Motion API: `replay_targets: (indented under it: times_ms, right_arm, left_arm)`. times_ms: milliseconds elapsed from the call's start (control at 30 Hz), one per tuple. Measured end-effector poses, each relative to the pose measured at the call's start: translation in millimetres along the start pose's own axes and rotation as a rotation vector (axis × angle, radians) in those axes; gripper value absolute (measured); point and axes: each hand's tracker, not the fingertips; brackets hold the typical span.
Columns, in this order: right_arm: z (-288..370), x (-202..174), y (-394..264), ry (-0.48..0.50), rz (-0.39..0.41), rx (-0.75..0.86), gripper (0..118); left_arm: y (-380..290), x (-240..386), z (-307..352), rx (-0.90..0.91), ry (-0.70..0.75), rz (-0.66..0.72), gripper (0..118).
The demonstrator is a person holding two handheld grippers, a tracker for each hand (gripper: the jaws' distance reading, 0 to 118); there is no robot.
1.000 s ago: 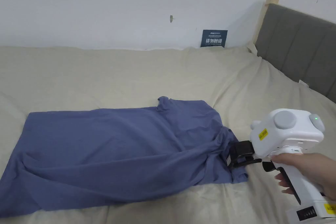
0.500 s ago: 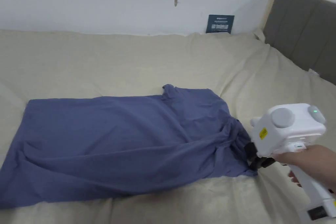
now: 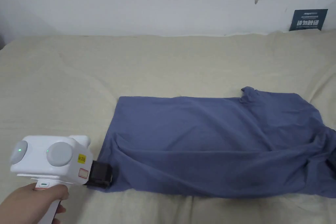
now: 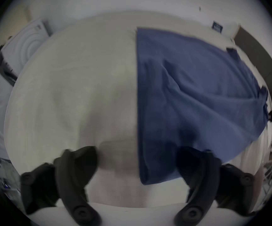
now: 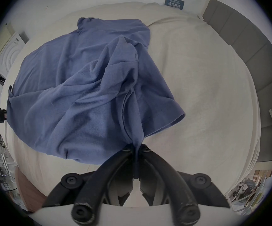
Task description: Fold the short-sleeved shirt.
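The blue short-sleeved shirt (image 3: 213, 142) lies lengthwise on the bed, hem to the left and collar at the far right. My left gripper (image 3: 100, 178) sits at the hem's near corner. In the left gripper view it (image 4: 137, 153) is open, and the shirt's (image 4: 189, 99) corner lies between the jaws, against the right-hand one. My right gripper (image 5: 136, 149) is shut on a bunched pinch of the shirt (image 5: 83, 82) at the sleeve end, and the cloth pulls into creases toward it. A hand holds the left gripper's handle.
The beige bed sheet (image 3: 164, 64) stretches wide to the left of and behind the shirt. A dark sign (image 3: 308, 19) leans on the white wall. A grey headboard (image 5: 246, 42) stands beyond the sleeve end. White boxes (image 4: 22, 50) stand past the bed's foot.
The head camera has swung left, from the sleeve end to the hem end. The right gripper moved in onto the sleeve end. The left gripper now shows at the hem's near corner.
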Motion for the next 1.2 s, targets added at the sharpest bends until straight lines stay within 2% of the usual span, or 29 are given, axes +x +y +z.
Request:
replay_targets:
  times_ms: [33,67,100,167,233,300,367,433,500,533,600,833,967,1133,1200]
  right_arm:
    - [0,-2,1,-0.004,0.005,-0.001,4]
    - [1,-4,1,-0.008,0.013,-0.001,4]
    - [2,-7,1,-0.016,0.026,-0.002,4]
    - [3,-8,2,-0.029,0.053,0.002,4]
    - [5,-11,1,-0.036,0.068,0.011,4]
    - [7,-8,-1,-0.036,0.072,0.024,4]
    - [13,-4,-3,-0.021,0.042,0.052,4]
    - [25,5,-5,0.007,0.010,0.093,4]
    - [40,11,-6,0.025,0.015,0.111,4]
    - [50,17,-6,0.089,-0.003,0.137,4]
    - [71,24,-7,0.136,-0.033,0.154,4]
    - [112,56,-37,0.228,-0.103,0.150,4]
    - [125,68,-72,0.237,-0.097,0.132,4]
    - [91,78,-112,0.281,-0.126,-0.002,4]
    - [60,77,-121,0.281,-0.176,-0.052,4]
  left_arm:
    - [-2,21,6,-0.014,0.014,-0.028,97]
    - [0,23,12,0.056,0.054,-0.039,90]
    - [2,26,17,0.046,0.051,-0.059,78]
    - [0,36,26,0.047,-0.005,-0.081,39]
    - [0,40,28,0.042,-0.042,-0.100,9]
    - [3,35,28,0.050,-0.030,-0.096,7]
    - [6,27,29,0.035,-0.076,-0.054,7]
    - [0,29,49,0.053,-0.100,-0.020,6]
    - [-2,30,72,0.122,-0.126,-0.006,6]
    - [-3,32,84,0.140,-0.126,-0.011,6]
    - [3,27,102,0.168,-0.116,-0.035,6]
    - [-17,21,149,0.204,-0.134,-0.069,6]
    - [-55,18,170,0.194,-0.160,-0.078,6]
    - [-105,9,135,0.138,-0.196,-0.057,6]
    - [-121,8,107,0.148,-0.180,-0.059,6]
